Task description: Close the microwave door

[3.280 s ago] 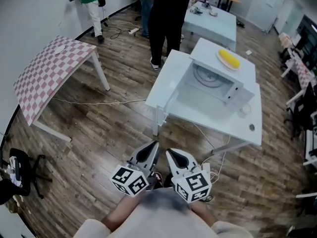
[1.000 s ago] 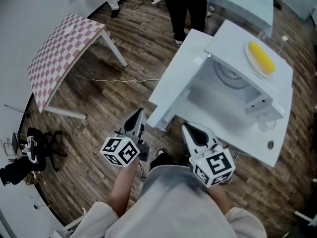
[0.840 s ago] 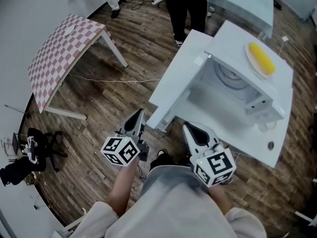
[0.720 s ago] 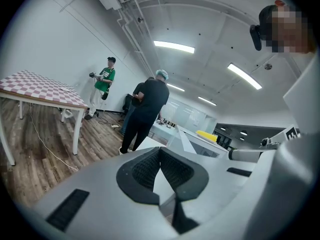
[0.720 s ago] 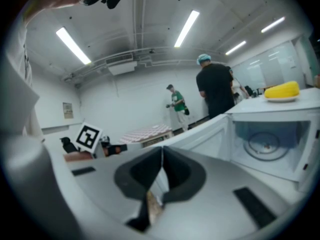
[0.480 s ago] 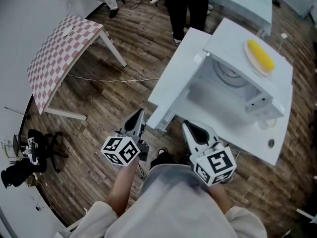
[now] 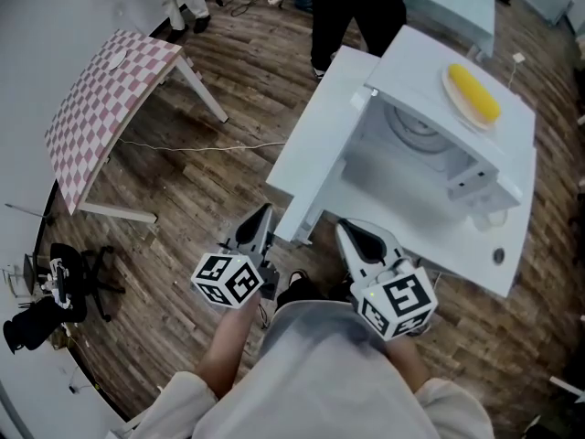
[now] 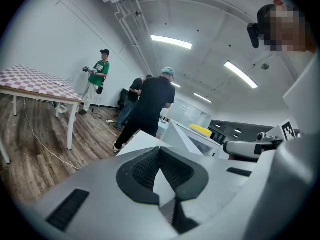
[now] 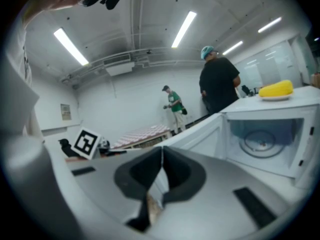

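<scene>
A white microwave (image 7: 430,144) stands on a white table (image 7: 457,250) with its cavity showing. Its door (image 7: 320,201) is swung out to the left, toward me. A plate with a yellow item (image 7: 472,93) lies on the microwave's top. My left gripper (image 7: 264,216) hovers over the floor just left of the table's near corner, shut and holding nothing. The right gripper (image 7: 346,232) is at the table's near edge below the door, also shut and holding nothing. In the right gripper view the open door (image 9: 207,131) and the turntable (image 9: 260,144) lie ahead to the right.
A pink checkered table (image 7: 105,108) stands to the left, with a cable (image 7: 192,144) on the wooden floor. A person in black (image 7: 352,7) stands beyond the microwave table. Another person in green (image 8: 99,79) is by the far wall. Black equipment (image 7: 46,291) sits at the lower left.
Since 3.3 s ago I have come closer to the table and the grippers have spread apart. Over the last second the view has shifted only slightly; both grippers stay shut.
</scene>
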`<state>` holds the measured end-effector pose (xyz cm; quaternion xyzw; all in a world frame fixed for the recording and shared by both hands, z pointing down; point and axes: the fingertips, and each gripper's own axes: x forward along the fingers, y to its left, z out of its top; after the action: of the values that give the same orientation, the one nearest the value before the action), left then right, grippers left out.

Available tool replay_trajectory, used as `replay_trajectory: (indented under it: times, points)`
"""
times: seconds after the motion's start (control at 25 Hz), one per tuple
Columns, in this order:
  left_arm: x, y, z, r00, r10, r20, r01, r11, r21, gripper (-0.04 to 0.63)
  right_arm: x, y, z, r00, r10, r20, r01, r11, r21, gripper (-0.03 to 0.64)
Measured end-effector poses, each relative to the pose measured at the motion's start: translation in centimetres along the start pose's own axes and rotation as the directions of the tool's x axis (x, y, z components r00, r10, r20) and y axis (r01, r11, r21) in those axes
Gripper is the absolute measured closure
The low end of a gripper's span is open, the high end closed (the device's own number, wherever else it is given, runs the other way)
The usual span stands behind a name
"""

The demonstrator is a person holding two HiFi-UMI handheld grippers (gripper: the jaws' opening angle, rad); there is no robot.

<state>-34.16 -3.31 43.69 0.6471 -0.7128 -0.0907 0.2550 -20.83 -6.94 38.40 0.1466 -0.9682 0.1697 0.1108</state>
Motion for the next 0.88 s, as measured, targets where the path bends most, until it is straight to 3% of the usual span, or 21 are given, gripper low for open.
replay_trajectory:
  times: [0.52,0.72,0.88]
  points:
    - [1.0,-4.1,-2.2,0.996,-0.077,-0.039,0.077,0.997,-0.016,0.575,-1.7,-1.6,-0.4,0.999,-0.037,0.001,0.037,0.999,0.026,0.592]
    - [1.7,-6.0,-2.3,0.993,-0.101,-0.057,0.104,0.994,0.044,0.575,-2.7,-2.8,-0.2,0.998,-0.066,0.016,0.065,0.997,0.040,0.592]
    - [2.2,-7.2,-2.5,0.989,-0.131,-0.071,0.134,0.990,0.039,0.575,-3.2,-3.5,-0.4,0.996,-0.085,0.017,0.084,0.995,0.048,0.593]
